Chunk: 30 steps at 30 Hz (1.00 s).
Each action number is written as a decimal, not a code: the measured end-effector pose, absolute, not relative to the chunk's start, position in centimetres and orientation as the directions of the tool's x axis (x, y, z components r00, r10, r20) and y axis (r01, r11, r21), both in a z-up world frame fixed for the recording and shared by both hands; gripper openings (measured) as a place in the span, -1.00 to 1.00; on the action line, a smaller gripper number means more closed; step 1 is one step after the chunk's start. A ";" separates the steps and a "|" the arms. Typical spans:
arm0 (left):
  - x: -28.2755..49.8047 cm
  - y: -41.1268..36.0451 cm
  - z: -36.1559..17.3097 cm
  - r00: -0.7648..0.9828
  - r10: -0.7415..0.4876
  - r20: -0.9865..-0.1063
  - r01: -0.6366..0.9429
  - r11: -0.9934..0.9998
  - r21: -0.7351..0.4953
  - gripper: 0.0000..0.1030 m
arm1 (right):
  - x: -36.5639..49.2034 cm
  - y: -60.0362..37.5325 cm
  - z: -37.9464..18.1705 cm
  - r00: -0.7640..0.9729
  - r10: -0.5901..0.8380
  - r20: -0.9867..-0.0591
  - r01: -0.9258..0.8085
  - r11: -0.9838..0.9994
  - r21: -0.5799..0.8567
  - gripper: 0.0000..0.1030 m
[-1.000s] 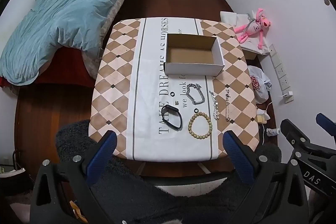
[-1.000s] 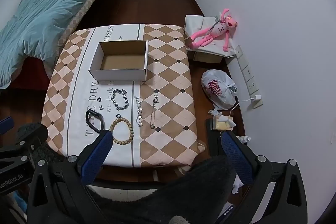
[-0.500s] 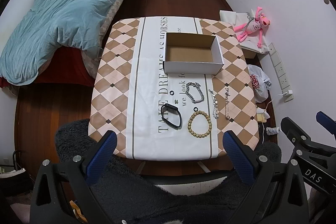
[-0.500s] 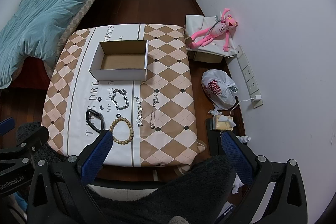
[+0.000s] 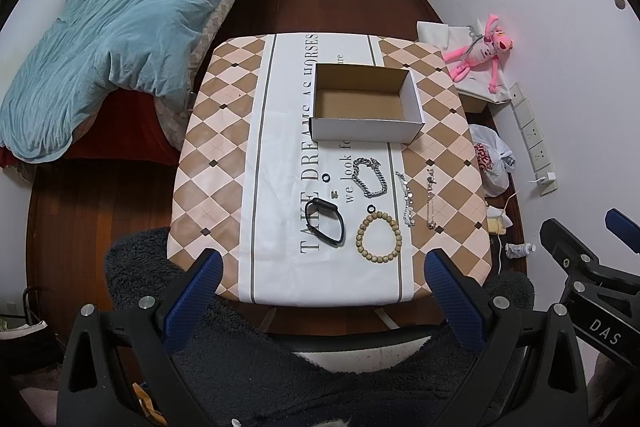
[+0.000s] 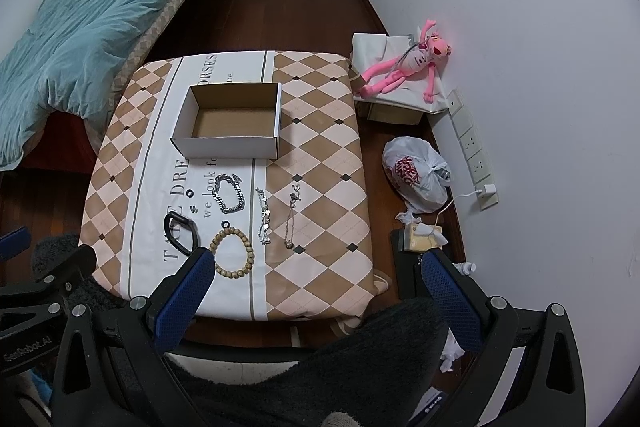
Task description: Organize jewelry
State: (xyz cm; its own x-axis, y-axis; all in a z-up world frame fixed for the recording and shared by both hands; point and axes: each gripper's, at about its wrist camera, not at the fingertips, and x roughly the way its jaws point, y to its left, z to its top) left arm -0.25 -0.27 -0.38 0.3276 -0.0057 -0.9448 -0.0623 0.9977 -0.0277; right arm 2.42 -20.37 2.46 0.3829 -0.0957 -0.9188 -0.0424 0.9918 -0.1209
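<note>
Little has changed over the last second; both views have only crept slightly nearer the counter [image 5: 224, 131], and nothing lying on it has moved, so the sorting has not begun. The cardboard box [image 5: 366, 103] sits open and empty at the far middle of the counter, the likely home for the pieces; every piece lies on the cloth nearer than the box, well apart from it. Going down in size: the black band [image 5: 325, 221] at near left; the wooden bead bracelet [image 5: 379, 237] just right of it; the chunky silver chain bracelet [image 5: 370, 177] beyond that; two thin silver chains [image 5: 406, 201] stretched out on the right; two small black rings [image 5: 326, 178] and a tiny clasp-like bit among the lettering. The left hand-held gripper [image 5: 320, 303] hovers wide open and empty over the near edge; the right hand-held gripper [image 6: 316, 301] hangs likewise, spread wide, empty. The first pick looks still ahead.
</note>
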 end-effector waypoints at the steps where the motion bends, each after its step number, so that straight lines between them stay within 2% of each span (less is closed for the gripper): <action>1: -0.3 -0.3 -0.4 0.328 -0.004 -0.945 -0.061 0.998 -0.026 1.00 | 2.4 -20.4 2.5 0.383 -0.096 -0.919 -0.041 0.992 -0.121 1.00; 13: 0.2 -0.4 1.2 0.338 -0.011 -0.941 -0.057 0.998 -0.033 1.00 | 2.0 -19.7 1.7 0.387 -0.097 -0.917 -0.041 0.992 -0.122 1.00; 19: 0.2 -0.4 1.3 0.340 -0.013 -0.940 -0.057 0.998 -0.034 1.00 | 2.2 -20.5 3.7 0.396 -0.096 -0.913 -0.045 0.991 -0.124 1.00; 30: 0.2 -0.3 1.7 0.350 -0.015 -0.937 -0.056 0.998 -0.037 1.00 | 1.9 -20.5 3.7 0.400 -0.097 -0.911 -0.041 0.991 -0.124 1.00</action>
